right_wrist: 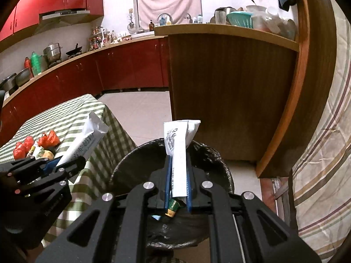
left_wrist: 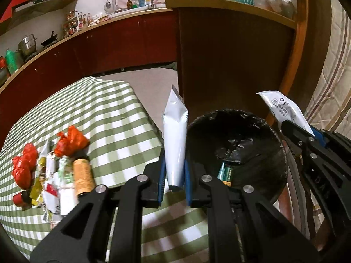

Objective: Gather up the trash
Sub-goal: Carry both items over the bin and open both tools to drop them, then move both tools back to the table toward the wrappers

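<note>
left gripper point(left_wrist: 174, 164): clenched on our tube point(left_wrist: 175, 135)
right gripper point(right_wrist: 178, 175): clenched on sachet point(right_wrist: 178, 153)
tip: we center over the bin point(right_wrist: 131, 164) at 12, then release

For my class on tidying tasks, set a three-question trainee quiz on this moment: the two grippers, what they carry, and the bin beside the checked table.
1. True or false: both the left gripper and the right gripper are closed on white packaging.
2. Multiple choice: the bin is lined with A) a black bag, B) a red bag, C) nothing.
3. Short answer: where does the remaining trash pile lie?

Key
1. True: the left holds a white tube, the right a flat white sachet.
2. A.
3. On the green-checked tablecloth, left of the bin; it includes crumpled orange-red bags.
</note>
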Action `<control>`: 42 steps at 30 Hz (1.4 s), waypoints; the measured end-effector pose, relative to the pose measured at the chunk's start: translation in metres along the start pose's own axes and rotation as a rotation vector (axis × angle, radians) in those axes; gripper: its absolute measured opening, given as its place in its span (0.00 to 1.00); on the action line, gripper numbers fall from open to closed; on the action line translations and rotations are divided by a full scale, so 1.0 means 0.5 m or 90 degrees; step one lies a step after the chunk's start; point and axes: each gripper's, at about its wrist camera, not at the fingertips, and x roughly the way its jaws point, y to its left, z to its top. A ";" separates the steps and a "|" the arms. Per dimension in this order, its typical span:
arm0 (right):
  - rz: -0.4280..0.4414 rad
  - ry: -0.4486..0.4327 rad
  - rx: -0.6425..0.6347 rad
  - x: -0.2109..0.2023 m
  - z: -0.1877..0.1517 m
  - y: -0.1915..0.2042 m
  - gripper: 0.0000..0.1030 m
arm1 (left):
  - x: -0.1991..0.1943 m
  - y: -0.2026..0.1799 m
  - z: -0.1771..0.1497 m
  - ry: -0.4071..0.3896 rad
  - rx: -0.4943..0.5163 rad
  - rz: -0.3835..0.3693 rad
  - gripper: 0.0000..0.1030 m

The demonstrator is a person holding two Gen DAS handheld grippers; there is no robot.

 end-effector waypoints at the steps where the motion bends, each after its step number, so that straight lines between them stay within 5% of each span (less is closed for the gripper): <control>1: 0.001 0.001 0.002 0.004 -0.001 -0.004 0.11 | 0.002 -0.006 0.002 0.001 0.001 0.000 0.14; 8: 0.009 0.009 0.015 0.027 0.007 -0.028 0.11 | 0.027 -0.039 0.017 0.010 0.004 -0.002 0.16; 15: 0.011 0.012 0.030 0.041 0.009 -0.049 0.22 | 0.038 -0.058 0.028 0.006 0.010 0.008 0.42; 22: 0.007 0.012 0.043 0.037 0.006 -0.057 0.27 | 0.039 -0.058 0.025 0.011 0.006 0.004 0.45; 32: -0.013 -0.003 0.056 0.020 0.004 -0.053 0.55 | 0.018 -0.028 0.019 0.008 -0.007 0.011 0.48; 42: 0.032 0.009 0.025 0.005 0.006 0.035 0.58 | -0.044 0.070 -0.024 0.005 -0.022 0.047 0.56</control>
